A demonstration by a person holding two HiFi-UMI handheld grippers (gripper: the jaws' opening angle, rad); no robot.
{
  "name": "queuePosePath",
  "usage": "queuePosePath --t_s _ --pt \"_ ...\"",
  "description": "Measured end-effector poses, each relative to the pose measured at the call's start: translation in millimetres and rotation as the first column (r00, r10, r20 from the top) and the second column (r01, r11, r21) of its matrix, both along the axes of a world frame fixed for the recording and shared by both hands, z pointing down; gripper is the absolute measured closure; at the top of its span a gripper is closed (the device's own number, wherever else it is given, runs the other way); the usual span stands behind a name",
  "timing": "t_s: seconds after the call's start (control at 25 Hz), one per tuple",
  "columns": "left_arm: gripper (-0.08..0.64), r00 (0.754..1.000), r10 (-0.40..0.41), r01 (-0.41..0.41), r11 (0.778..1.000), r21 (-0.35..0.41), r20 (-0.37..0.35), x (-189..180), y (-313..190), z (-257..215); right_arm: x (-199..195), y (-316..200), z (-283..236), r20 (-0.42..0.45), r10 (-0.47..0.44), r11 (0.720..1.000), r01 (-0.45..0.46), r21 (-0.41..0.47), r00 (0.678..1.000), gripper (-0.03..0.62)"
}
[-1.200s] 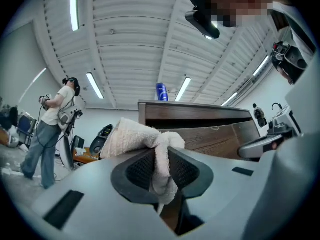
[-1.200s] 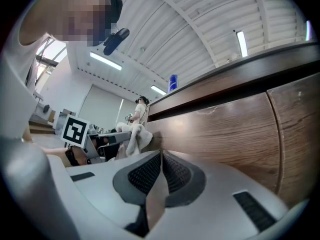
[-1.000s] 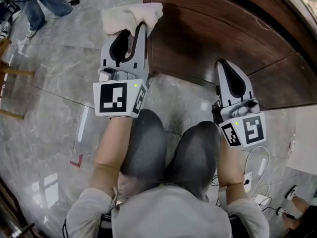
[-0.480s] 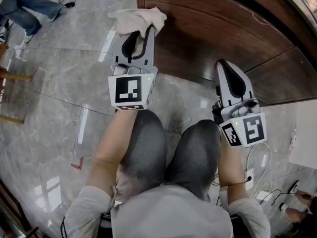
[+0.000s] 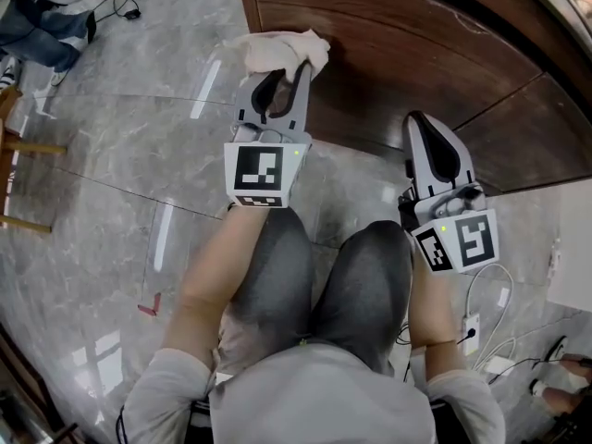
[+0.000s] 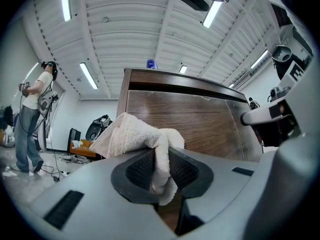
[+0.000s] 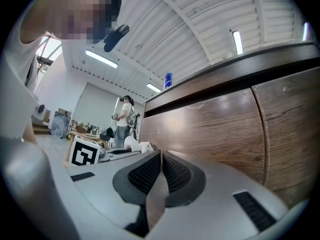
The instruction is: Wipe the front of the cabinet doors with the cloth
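The cloth (image 5: 282, 48) is a cream terry towel, bunched and crumpled. One fold is pinched between the closed jaws of the left gripper (image 5: 283, 74), and the rest spills over their tips. It sits at the lower left end of the cabinet doors (image 5: 407, 63); contact cannot be told. The doors are dark brown wood-grain panels, upright and closed, with a thin seam between them.

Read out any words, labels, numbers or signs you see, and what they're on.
No readable text anywhere.
Cube on left tongs: black-and-white square marker pattern, no letters.
Cube on right tongs: same kind of marker, no letters.
Blue container on cabinet top: too small to read.
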State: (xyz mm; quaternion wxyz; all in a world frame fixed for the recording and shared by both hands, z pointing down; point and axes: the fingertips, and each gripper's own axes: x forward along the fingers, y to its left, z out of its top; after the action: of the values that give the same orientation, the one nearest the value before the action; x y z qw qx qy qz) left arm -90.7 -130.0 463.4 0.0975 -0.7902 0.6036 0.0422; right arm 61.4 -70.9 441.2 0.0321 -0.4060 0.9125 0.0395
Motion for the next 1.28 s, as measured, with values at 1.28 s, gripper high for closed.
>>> queuePosePath --t_s 1.28 --pt "0.474 0.952 0.291 -0.297 0.953 -0.060 -0.091 168 2 21 97 -1 21 0.014 0.143 0.989 -0.143 -0.037 0.990 0.555"
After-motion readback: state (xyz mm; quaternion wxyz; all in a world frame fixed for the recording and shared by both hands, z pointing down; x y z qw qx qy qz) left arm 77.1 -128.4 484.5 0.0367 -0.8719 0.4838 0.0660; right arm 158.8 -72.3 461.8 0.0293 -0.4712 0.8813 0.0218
